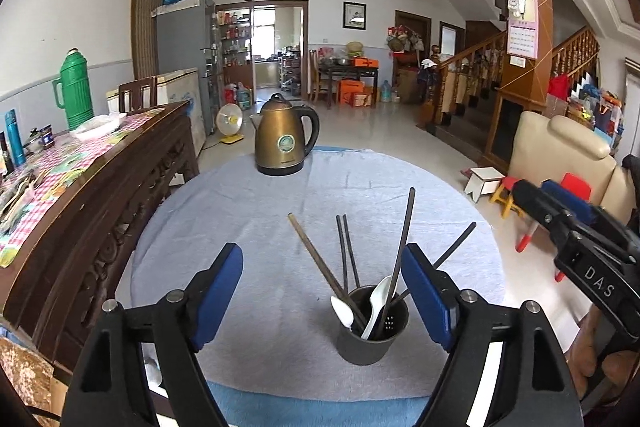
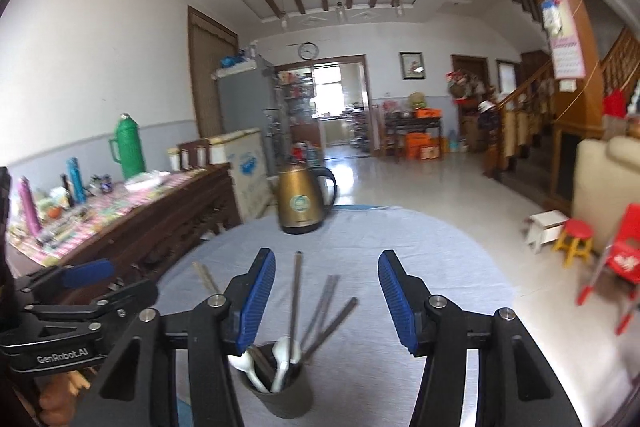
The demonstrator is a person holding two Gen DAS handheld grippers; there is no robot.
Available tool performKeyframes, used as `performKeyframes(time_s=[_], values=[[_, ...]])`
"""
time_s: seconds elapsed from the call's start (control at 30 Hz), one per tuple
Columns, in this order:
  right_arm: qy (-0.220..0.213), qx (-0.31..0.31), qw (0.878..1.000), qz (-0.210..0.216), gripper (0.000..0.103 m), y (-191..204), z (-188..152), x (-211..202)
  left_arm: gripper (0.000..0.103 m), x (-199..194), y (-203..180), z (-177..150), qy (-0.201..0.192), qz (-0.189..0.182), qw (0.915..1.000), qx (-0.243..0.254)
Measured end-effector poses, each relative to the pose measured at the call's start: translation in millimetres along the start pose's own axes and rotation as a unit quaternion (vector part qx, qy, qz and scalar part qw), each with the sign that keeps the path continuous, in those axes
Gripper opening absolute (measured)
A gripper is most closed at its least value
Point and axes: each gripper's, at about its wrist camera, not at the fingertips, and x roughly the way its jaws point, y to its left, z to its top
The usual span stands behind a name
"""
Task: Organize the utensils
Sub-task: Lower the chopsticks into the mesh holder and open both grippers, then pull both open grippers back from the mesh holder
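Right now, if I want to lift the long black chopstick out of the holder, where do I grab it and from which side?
Probably best to take the long black chopstick on its upper shaft, well above the utensil holder, coming from above. It stands tallest and leans away from the other chopsticks and white spoons, so its top is free, while the lower end is crowded inside the rim.

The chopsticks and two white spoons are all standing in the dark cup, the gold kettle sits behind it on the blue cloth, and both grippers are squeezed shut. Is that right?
Not quite. Both the left gripper and the right gripper are open with nothing held, as each wrist view shows. The rest is right: the chopsticks and two white spoons stand in the dark cup, with the gold kettle behind it on the blue cloth.
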Motion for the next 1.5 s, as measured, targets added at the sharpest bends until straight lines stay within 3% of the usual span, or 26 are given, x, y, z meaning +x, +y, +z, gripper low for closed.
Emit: performKeyframes(time_s=[0.27,1.07,1.5], values=[[-0.012,-0.037,0.998,-0.054,0.064,14,10,-28,0.082,-14,5,-4,0.002,0.023,0.9997,-0.012],[-0.018,-0.027,0.996,-0.082,0.067,22,24,-78,0.087,-80,-11,-3,-0.043,0.061,0.9966,0.036],[-0.051,-0.015,0.995,-0.081,0.069,22,38,-103,0.092,-104,-17,0,-0.071,0.069,0.9937,0.053]])
